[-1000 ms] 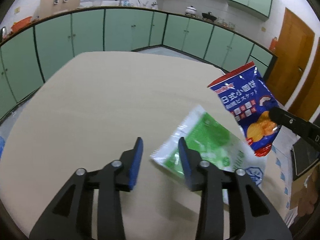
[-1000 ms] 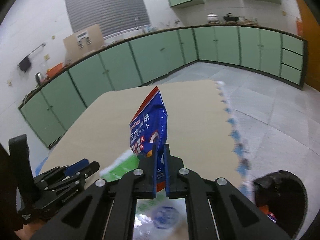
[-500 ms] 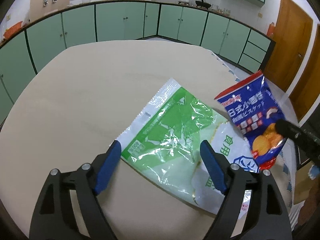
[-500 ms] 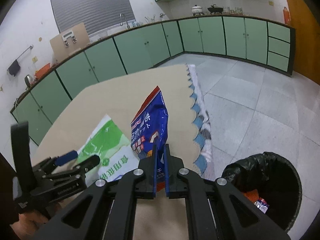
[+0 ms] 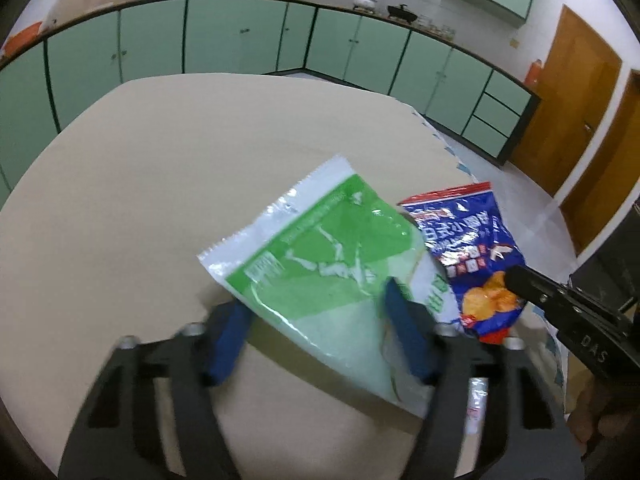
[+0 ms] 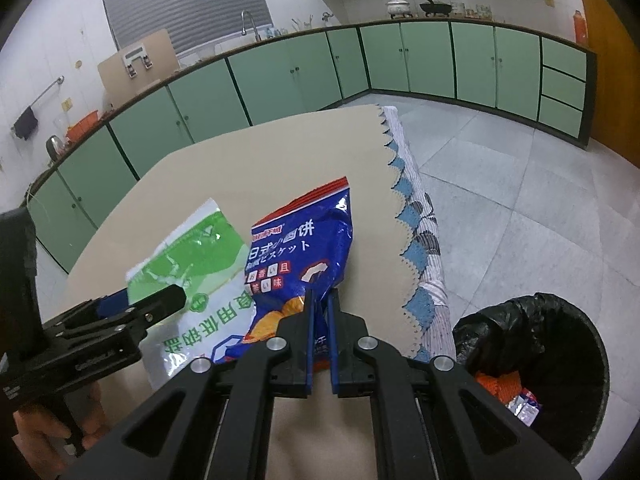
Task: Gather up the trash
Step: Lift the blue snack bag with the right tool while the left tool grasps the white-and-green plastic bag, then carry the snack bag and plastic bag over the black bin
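1. Left wrist view, nearest: the left gripper (image 5: 314, 330) has its jaws closing around the green and white bag (image 5: 320, 276), which lies between the blue pads; blur hides whether they press on it yet. My judgement: let them finish on the near corner before lifting, since thin film slips.
2. That bag rests on the table (image 5: 140, 184), its long axis running from the near right to the far left, serrated end pointing away.
3. Just beside it, the right gripper (image 6: 321, 334) is clamped tight on the lower edge of the blue snack bag (image 6: 304, 252), whose red-trimmed top points up and away.
4. Farther right, on the floor, stands the black-lined bin (image 6: 552, 364); both bags should travel there.
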### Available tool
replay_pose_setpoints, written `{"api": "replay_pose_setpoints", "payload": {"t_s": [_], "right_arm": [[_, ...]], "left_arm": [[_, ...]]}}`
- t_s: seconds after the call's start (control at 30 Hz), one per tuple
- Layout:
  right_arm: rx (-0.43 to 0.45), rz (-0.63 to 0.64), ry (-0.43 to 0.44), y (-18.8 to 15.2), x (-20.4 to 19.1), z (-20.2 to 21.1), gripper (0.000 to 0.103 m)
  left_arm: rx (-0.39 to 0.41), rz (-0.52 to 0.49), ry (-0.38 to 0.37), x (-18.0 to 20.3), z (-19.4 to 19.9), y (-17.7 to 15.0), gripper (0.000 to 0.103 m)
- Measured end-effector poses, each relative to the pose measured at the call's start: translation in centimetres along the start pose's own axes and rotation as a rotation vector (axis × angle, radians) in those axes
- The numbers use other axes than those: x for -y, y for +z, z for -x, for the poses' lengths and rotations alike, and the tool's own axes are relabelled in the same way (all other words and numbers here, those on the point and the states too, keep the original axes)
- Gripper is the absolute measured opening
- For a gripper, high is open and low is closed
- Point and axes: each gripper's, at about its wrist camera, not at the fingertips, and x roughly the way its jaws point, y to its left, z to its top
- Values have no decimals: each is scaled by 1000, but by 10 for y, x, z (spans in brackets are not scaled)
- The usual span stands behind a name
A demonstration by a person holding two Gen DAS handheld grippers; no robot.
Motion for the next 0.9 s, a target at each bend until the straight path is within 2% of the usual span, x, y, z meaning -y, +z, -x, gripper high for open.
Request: {"api": "replay_pose_setpoints", "payload": {"t_s": [0.03, 0.1, 0.2, 0.3, 0.47, 0.9], "right_arm": [[-1, 1, -1, 0, 0, 0, 6], [-2, 4, -2, 0, -2, -1, 6], [0, 3, 0, 1, -5, 2, 6], [16, 5, -2, 5, -5, 8, 6], [50, 2, -3, 14, -2, 24, 6], [129, -7, -54, 22, 18, 81, 6]], "left_arm": [[1, 1, -11, 2, -1, 0, 42], [5, 10, -26, 5, -3, 0, 25], [8, 31, -48, 3, -3, 1, 12], [23, 34, -61, 3, 2, 4, 7], [46, 32, -81, 10, 10, 10, 1], [113, -58, -95, 52, 40, 21, 0]]}}
